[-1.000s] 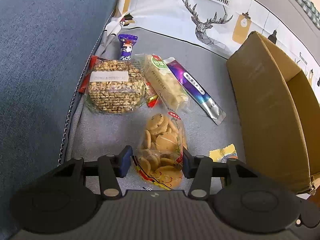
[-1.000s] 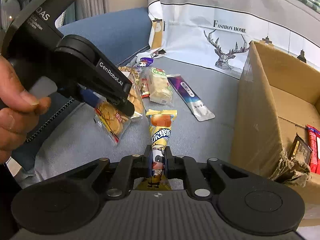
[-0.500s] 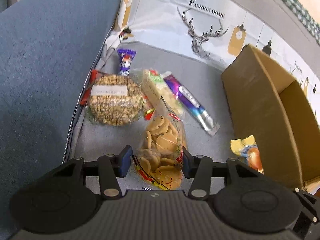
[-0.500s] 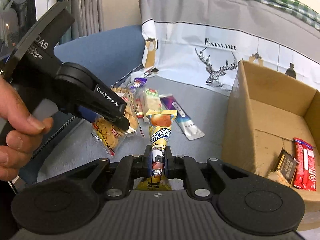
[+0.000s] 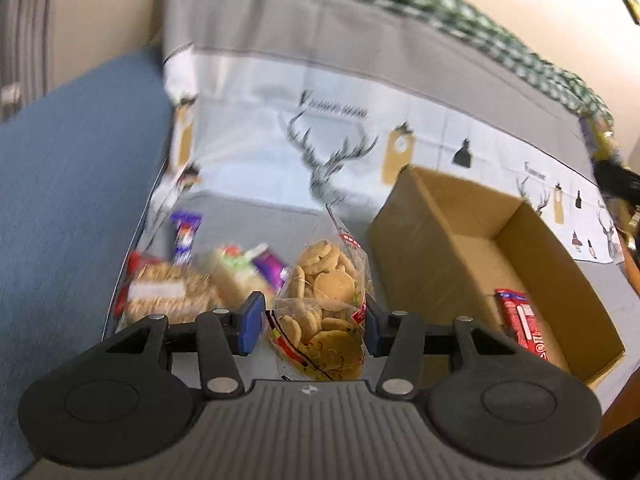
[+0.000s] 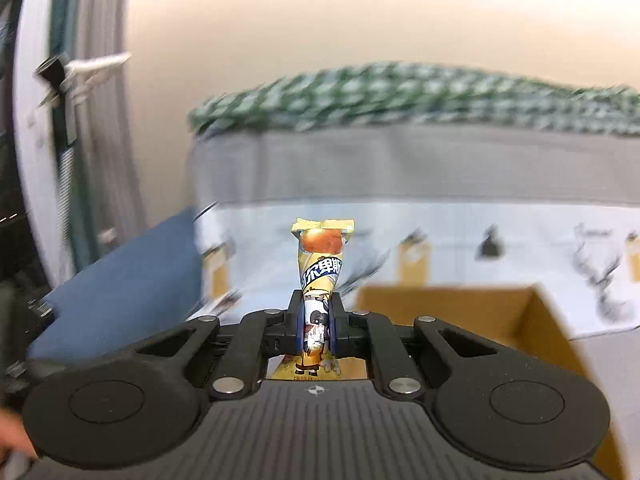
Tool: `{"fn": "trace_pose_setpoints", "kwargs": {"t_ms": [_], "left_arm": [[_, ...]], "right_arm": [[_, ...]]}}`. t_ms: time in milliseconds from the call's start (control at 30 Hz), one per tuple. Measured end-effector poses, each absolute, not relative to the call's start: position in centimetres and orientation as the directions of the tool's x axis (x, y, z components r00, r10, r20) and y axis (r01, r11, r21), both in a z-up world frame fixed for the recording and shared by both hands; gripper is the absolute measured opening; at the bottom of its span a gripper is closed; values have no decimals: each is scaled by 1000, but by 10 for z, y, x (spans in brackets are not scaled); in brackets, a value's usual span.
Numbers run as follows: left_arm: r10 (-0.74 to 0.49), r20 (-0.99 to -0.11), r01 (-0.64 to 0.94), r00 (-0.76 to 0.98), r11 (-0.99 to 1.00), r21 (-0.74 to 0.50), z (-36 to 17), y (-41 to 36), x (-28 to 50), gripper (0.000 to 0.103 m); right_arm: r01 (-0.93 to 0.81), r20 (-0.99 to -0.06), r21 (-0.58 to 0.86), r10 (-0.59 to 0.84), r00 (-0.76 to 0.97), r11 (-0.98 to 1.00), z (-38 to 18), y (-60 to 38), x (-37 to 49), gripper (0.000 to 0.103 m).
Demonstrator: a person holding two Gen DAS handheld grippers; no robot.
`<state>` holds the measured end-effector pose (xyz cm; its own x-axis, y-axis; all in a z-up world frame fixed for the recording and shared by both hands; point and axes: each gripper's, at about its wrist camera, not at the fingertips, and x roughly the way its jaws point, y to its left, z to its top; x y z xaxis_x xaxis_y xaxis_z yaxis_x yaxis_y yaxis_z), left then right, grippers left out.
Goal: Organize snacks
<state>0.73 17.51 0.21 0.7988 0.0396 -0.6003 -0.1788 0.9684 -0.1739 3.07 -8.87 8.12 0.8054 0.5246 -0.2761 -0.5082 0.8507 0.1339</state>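
A clear bag of small round cookies (image 5: 324, 280) stands between the blue pads of my left gripper (image 5: 310, 324), which is shut on it and holds it above the grey sofa seat. My right gripper (image 6: 316, 320) is shut on a slim yellow snack packet (image 6: 322, 264), which sticks up out of the jaws. An open cardboard box (image 5: 420, 248) stands to the right of the cookie bag, with a red packet (image 5: 520, 324) inside. In the right wrist view the box (image 6: 440, 304) lies just beyond and below the yellow packet.
More snacks lie on the seat at the left: a round puffed-grain cake (image 5: 168, 296), a purple-and-white packet (image 5: 186, 236) and a green-labelled pack (image 5: 236, 268). The blue sofa arm (image 5: 72, 200) rises on the left. A deer-print cover (image 5: 332, 152) hangs behind.
Both grippers have risen and tilted upward with their snacks. The cookie bag is off the seat. The right wrist view now shows wall and sofa back, and the left gripper has left it.
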Motion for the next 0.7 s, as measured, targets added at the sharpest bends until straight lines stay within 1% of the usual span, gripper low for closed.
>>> {"fn": "trace_pose_setpoints", "kwargs": {"t_ms": [100,233,300,467,700], "left_arm": [[39,-539,-145,841,977,-156,13,155,7,54],[22,-464,-104,886,983,-154,24,129,9,55],[7,-436,-88,900,982,-164,27,115,11,55],[-42,-395,-25,918,986,-162,27,74,20,55],[-158,-371,103,915,981,-163,21,27,28,54]], "right_arm": [[-424,-271,123,442,855,897,66,-115,52,11],[-318,-370,203,374,850,926,32,-150,72,11],[-298,-374,229,366,852,927,29,-160,79,11],[-283,-364,181,331,870,942,22,-176,83,11],[-280,-377,150,316,871,948,19,-187,89,11]]}}
